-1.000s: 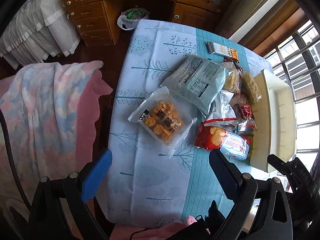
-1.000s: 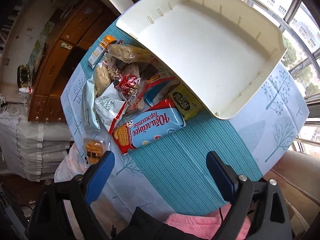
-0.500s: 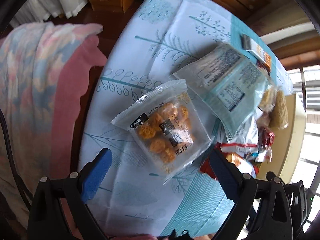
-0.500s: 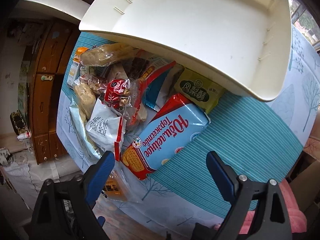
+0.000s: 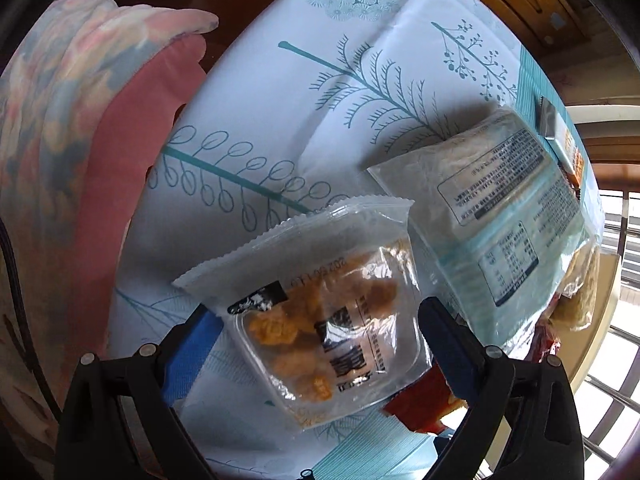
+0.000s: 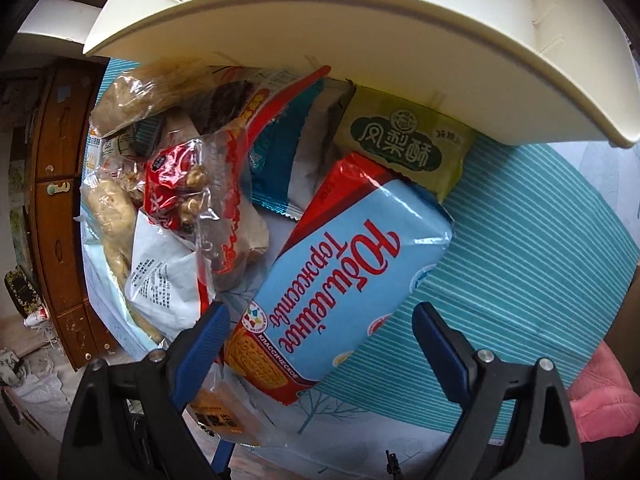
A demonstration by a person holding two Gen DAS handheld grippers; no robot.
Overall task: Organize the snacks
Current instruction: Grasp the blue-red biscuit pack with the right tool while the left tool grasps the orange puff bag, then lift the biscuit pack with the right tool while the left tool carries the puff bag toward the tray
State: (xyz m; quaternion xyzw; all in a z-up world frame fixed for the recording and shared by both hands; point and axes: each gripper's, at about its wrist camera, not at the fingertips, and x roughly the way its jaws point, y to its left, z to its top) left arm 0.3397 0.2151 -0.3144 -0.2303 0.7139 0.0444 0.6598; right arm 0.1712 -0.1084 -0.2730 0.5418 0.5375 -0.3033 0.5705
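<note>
The left gripper [image 5: 316, 344] has its jaws spread wide around a clear packet of orange snacks [image 5: 320, 312] lying on the bench [image 5: 280, 92], which wears a tree-print cloth; whether the pads touch the wrapper cannot be told. The right gripper [image 6: 320, 340] (jaws equally wide) straddles the near end of a blue biscuit pack [image 6: 344, 280] with red lettering. Behind it a heap of wrapped snacks lies against the cream tray [image 6: 360, 48].

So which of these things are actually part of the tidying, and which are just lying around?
Part of the job:
clear packet of orange snacks
blue biscuit pack
green pastry packet
cream tray

Just there:
patterned tablecloth
pink blanket
wooden drawers
</note>
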